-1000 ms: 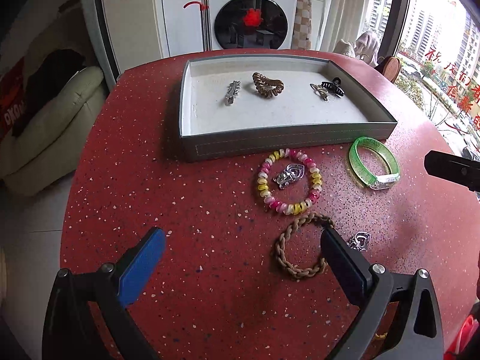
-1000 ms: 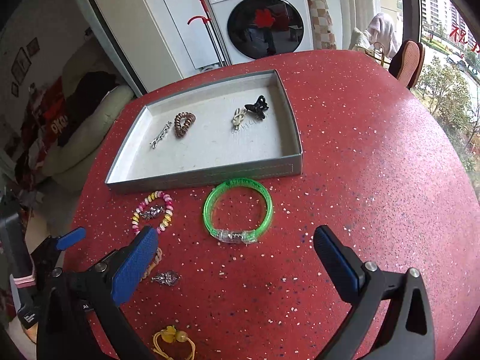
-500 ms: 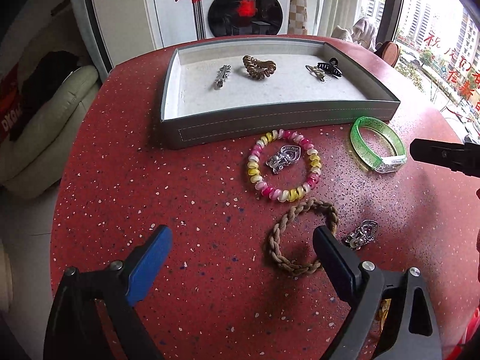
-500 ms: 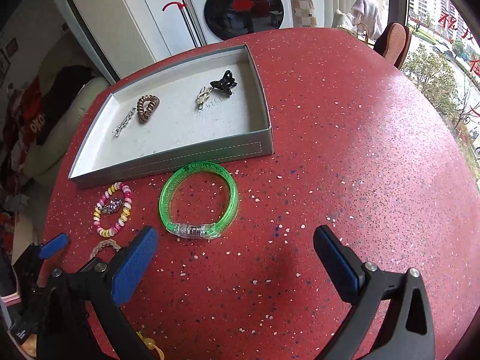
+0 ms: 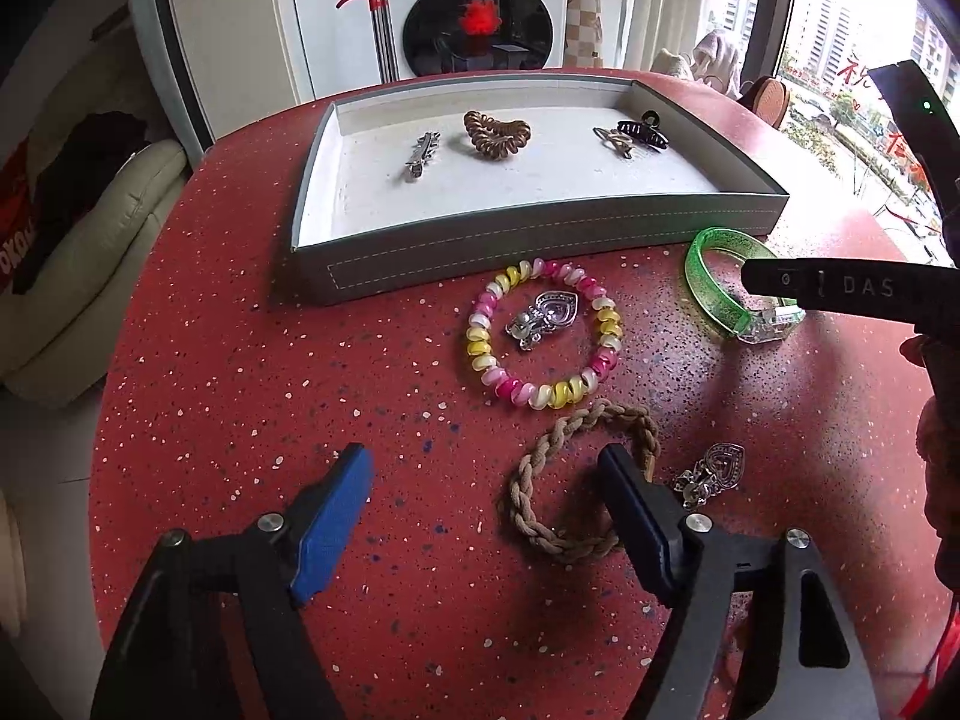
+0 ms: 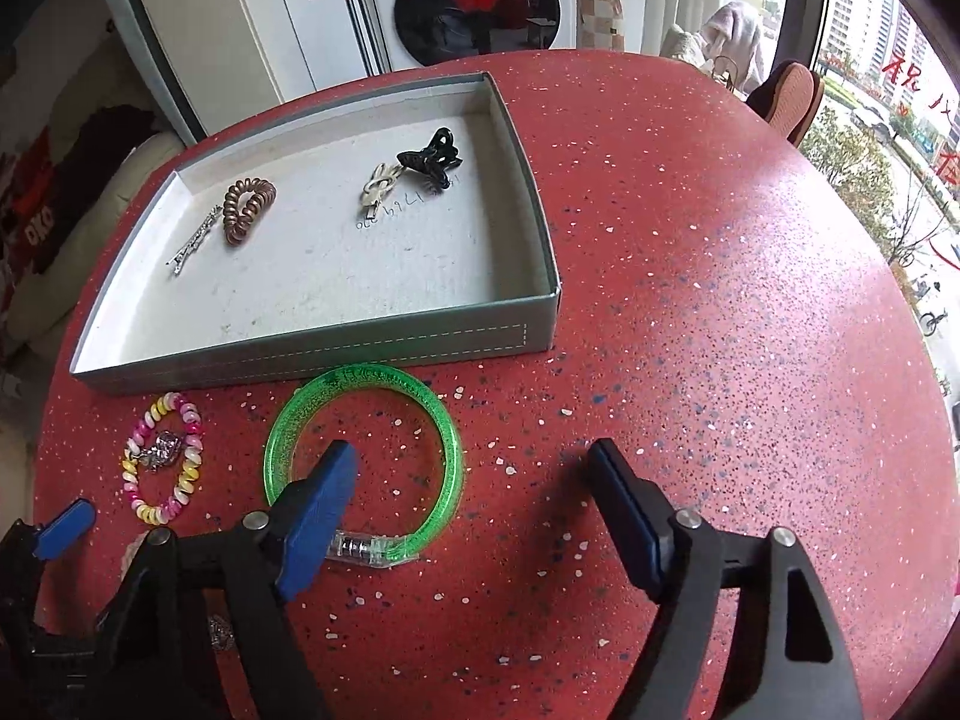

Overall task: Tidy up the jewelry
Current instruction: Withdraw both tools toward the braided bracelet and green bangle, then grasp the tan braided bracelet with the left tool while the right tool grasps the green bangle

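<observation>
Since a second ago both grippers have sunk toward the speckled red stone table [image 6: 720, 276] and begun to narrow. Largest on it is the shallow grey tray [image 5: 528, 240], stitched along its front wall and lined in white, sitting at twelve o'clock in the left wrist view; inside lie a brown coiled hair tie [image 5: 497, 133], a black claw clip [image 5: 645, 131], a pale clip beside it [image 5: 613, 140] and a slim silver barrette [image 5: 420, 155]. Just outside the tray's front wall, at about two o'clock, rests the translucent green bangle [image 6: 366, 468] with its clear clasp. The right gripper [image 6: 474, 516] hangs over it, jaws closing but not yet pressing: the left blue pad stands inside the ring, the right pad outside, so the bangle's right side lies between them. At centre sits the glossy pink, yellow and white beaded bracelet [image 5: 543, 339], a silver heart charm [image 5: 543, 317] within its circle. Below it lies the tan braided cord bracelet [image 5: 579, 480]; the left gripper [image 5: 486, 516] is closing with its right pad inside that loop, gripping nothing. A second silver charm [image 5: 714, 474] lies at four o'clock.
</observation>
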A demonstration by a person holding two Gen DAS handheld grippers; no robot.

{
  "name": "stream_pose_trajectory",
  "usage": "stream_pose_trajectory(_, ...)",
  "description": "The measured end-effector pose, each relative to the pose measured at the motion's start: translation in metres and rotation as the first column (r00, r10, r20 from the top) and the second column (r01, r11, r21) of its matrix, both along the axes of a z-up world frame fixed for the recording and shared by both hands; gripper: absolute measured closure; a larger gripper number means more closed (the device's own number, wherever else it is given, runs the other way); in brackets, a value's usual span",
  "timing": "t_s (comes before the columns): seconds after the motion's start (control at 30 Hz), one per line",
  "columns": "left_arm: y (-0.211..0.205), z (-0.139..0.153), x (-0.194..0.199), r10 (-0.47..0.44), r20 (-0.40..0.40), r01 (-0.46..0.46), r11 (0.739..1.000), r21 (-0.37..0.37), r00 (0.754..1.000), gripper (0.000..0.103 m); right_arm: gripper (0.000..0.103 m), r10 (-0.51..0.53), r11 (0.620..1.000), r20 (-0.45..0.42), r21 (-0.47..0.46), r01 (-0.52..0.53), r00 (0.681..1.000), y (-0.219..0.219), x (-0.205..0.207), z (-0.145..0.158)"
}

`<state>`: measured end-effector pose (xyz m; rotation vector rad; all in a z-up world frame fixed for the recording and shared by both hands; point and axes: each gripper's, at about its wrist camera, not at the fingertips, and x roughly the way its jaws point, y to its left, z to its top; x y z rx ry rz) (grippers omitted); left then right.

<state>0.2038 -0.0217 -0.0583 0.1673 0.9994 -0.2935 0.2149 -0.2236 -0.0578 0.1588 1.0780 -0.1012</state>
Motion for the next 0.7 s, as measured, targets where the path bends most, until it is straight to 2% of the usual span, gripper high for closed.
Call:
stream_pose_trajectory(0.1,-0.004,0.002,-0.003,-0.021,0.007,0.021,1.000,0.003,1.000,0.020,0.037,0.031,0.998,-0.003,-0.061,-0.031,1.000,0.010,-0.002,0.000)
stream_pose_trajectory(0.17,-0.007,0.003,-0.004,-0.043,0.001,0.043,0.999,-0.006,0.999,0.033,0.046,0.053,0.996,0.002,-0.077,-0.053,0.999,0.014,-0.003,0.001)
stream_pose_trajectory(0.2,-0.009,0.003,-0.006,-0.054,0.001,0.054,0.999,-0.006,0.999,0.035,0.048,0.059,0.995,0.002,-0.080,-0.058,0.998,0.016,-0.004,0.001)
stream_pose_trajectory(0.27,-0.013,0.005,-0.008,-0.079,0.000,0.079,0.997,-0.007,0.997,0.050,0.055,0.070,0.994,0.001,-0.080,-0.070,0.998,0.018,-0.005,0.001)
stream_pose_trajectory(0.3,-0.016,0.005,-0.010,-0.089,0.002,0.089,0.996,-0.002,0.996,0.054,0.056,0.074,0.994,0.000,-0.080,-0.074,0.997,0.020,-0.005,0.001)
stream_pose_trajectory(0.37,-0.020,0.006,-0.012,-0.110,0.007,0.110,0.994,0.006,0.994,0.078,0.064,0.083,0.993,-0.003,-0.080,-0.083,0.997,0.022,-0.005,0.002)
stream_pose_trajectory(0.4,-0.021,0.006,-0.013,-0.113,0.011,0.113,0.994,0.016,0.994,0.078,0.066,0.086,0.993,-0.003,-0.079,-0.086,0.996,0.024,-0.006,0.003)
stream_pose_trajectory(0.5,-0.018,0.006,-0.014,-0.110,0.008,0.110,0.994,0.000,0.994,0.078,0.084,0.093,0.993,-0.001,-0.079,-0.093,0.996,0.027,-0.008,0.003)
stream_pose_trajectory(0.53,-0.016,0.007,-0.014,-0.108,0.002,0.108,0.994,-0.015,0.994,0.078,0.093,0.091,0.992,-0.001,-0.085,-0.090,0.996,0.028,-0.008,0.004)
stream_pose_trajectory(0.7,-0.005,0.009,-0.017,-0.089,-0.010,0.089,0.994,-0.063,0.996,0.078,0.095,0.071,0.996,0.011,-0.062,-0.071,0.997,0.021,-0.015,0.005)
